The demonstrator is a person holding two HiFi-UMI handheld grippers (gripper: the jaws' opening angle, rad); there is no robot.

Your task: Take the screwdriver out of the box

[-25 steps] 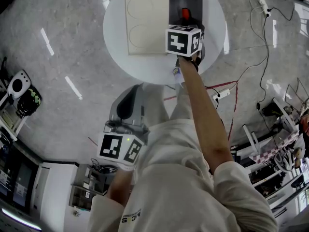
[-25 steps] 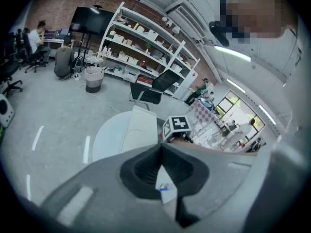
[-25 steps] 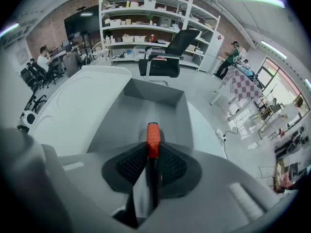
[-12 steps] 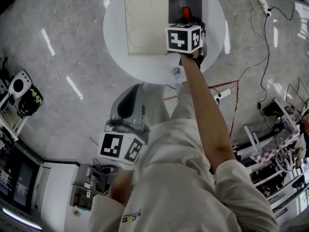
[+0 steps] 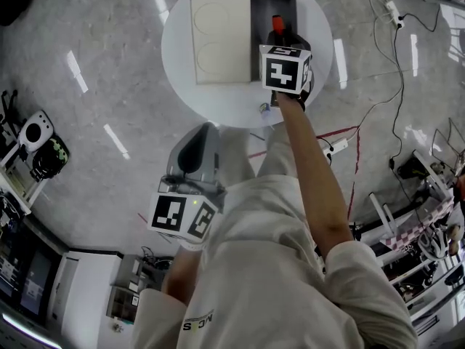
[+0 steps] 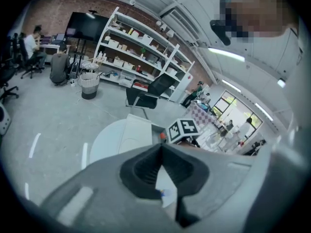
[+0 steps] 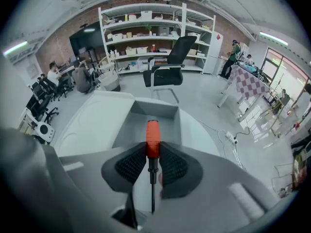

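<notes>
**Right gripper** [image 7: 152,155]: jaws clamped on lower handle of screwdriver [image 7: 152,132], having just eased slightly wider. Orange end points forward, shaft back toward gripper body, which probably suits a straight lift.
**Screwdriver:** above open right compartment of box [image 5: 288,4], at far edge of tabletop [image 5: 218,100]. Beige panel [image 5: 220,38] covers box's left part.
**Left gripper** [image 6: 162,147]: jaws together, empty, low beside person, off table.
**Obstacles:** compartment walls are only likely snag. Office chair [image 7: 167,57] and floor cables [image 5: 396,42] well apart.

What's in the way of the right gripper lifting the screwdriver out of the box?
Nothing visible. The right gripper grips the screwdriver by its orange handle, though its jaws have just been opening slightly. The box is open on top, with nothing else over the compartment.
</notes>
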